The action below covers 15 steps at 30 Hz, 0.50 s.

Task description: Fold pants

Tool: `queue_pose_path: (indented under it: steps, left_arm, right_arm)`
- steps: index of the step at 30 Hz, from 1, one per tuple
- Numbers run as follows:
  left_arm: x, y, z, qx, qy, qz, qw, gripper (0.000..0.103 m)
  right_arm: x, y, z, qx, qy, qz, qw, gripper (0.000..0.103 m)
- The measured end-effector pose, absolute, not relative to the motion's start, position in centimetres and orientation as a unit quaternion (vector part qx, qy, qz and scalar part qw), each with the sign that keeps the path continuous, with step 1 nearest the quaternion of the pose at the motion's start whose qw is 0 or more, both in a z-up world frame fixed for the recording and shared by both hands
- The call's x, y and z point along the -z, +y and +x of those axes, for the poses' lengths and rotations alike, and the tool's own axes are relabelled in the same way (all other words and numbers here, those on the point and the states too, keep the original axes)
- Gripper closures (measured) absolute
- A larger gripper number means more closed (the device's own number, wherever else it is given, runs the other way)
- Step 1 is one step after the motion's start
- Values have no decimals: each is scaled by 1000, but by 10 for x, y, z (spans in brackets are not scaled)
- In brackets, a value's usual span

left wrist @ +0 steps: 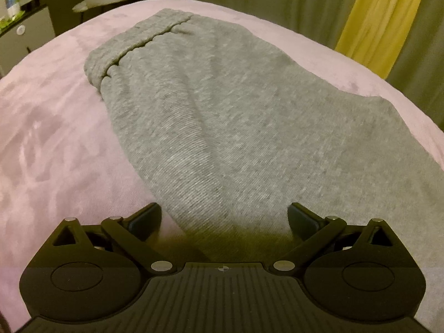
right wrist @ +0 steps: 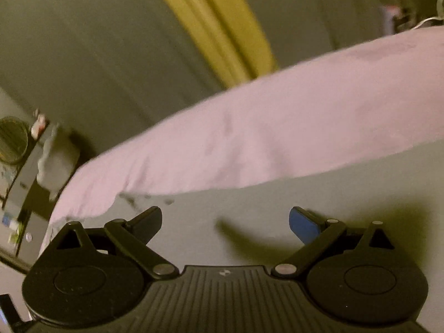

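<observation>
Hand-held gripper [left wrist: 224, 219] agape over pants [left wrist: 222, 116]

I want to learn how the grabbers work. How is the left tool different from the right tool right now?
The black left tool hovers over the grey knit sweatpants; the black right tool is over a plain pale grey surface beside the pink bedcover. The left view is steady; the right view is tilted and blurry. Both tools are open and hold nothing.

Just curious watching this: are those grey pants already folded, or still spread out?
Seemingly folded once lengthwise: the grey pants lie as one narrow strip with the waistband bunched at the far end. Layers are not clearly visible.
</observation>
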State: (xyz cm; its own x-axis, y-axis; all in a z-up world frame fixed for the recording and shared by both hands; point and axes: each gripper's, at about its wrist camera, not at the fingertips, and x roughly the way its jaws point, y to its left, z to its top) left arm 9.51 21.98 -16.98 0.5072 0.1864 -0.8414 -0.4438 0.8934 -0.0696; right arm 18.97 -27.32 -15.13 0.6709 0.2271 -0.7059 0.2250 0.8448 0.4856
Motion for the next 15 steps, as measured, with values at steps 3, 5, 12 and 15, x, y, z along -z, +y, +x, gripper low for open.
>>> queue_pose_path:
  steps: [3, 5, 12, 15]
  left_arm:
    - [169, 219, 96, -186, 463, -132, 857, 0]
    - [169, 220, 96, -186, 465, -131, 855, 0]
    - [169, 218, 98, -193, 469, -119, 854, 0]
    - [170, 216, 99, -196, 469, -114, 853, 0]
  right_arm:
    - [141, -335, 129, 58, 388, 325, 860, 5]
    - [131, -370, 77, 106, 364, 337, 862, 5]
    - [126, -448, -67, 237, 321, 389, 830, 5]
    - [139, -458, -100, 262, 316, 405, 817, 16]
